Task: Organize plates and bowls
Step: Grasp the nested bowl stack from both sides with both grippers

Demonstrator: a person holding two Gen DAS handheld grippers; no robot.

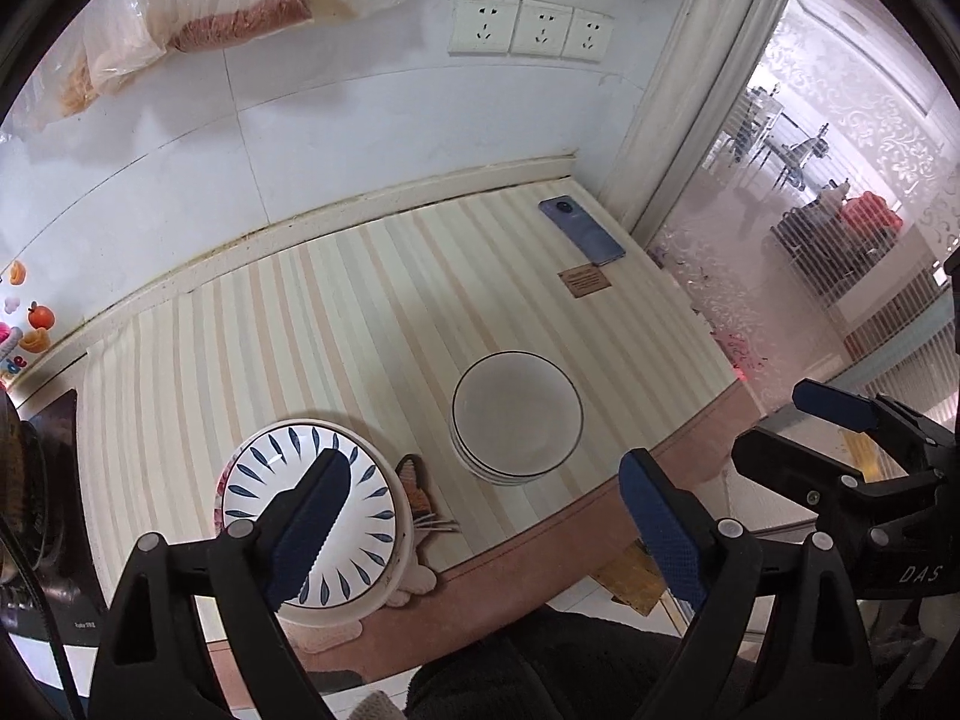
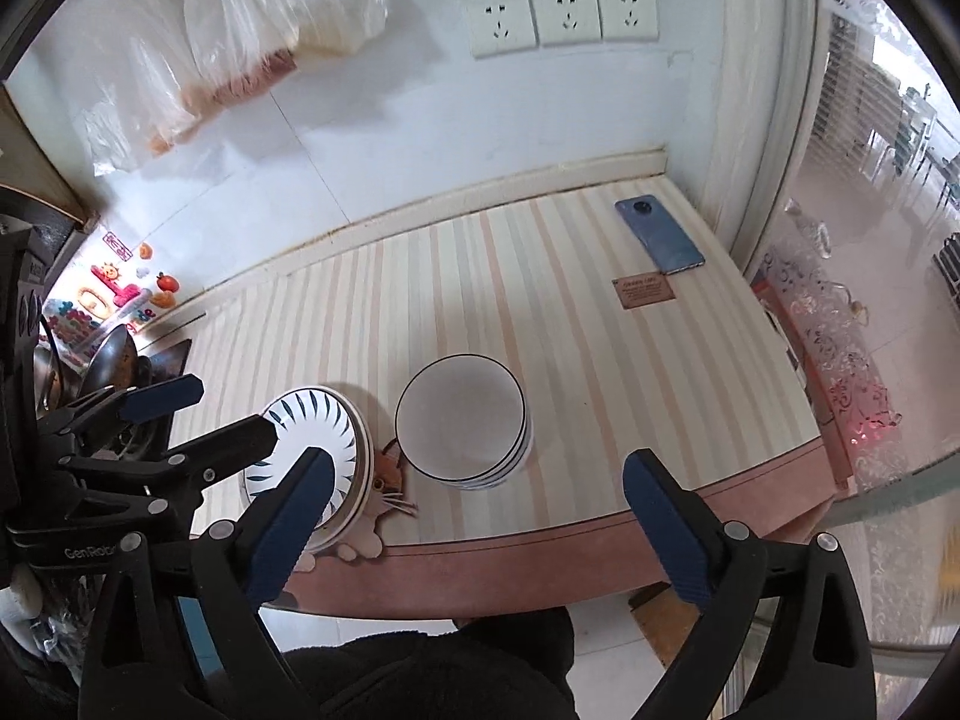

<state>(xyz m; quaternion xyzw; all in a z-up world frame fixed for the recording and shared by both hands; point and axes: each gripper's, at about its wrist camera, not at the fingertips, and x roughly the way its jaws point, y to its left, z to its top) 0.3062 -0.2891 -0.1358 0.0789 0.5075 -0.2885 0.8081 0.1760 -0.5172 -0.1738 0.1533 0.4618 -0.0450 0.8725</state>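
From the left wrist, the left gripper (image 1: 486, 516) hangs wide open and empty above the striped bench (image 1: 360, 312); the leaf-patterned plates (image 1: 312, 516) sit stacked at the near edge, beside the nested white bowls (image 1: 517, 414), like with like.

From the right wrist, the right gripper (image 2: 474, 510) is also spread open, holding nothing, over both piles. A phone (image 2: 660, 235) lies well apart.

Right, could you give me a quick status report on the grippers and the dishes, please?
Left gripper open, empty. Right gripper open, empty. Bowls stacked mid-table; plates stacked beside them, apart. Phone at far corner, nothing in the way.
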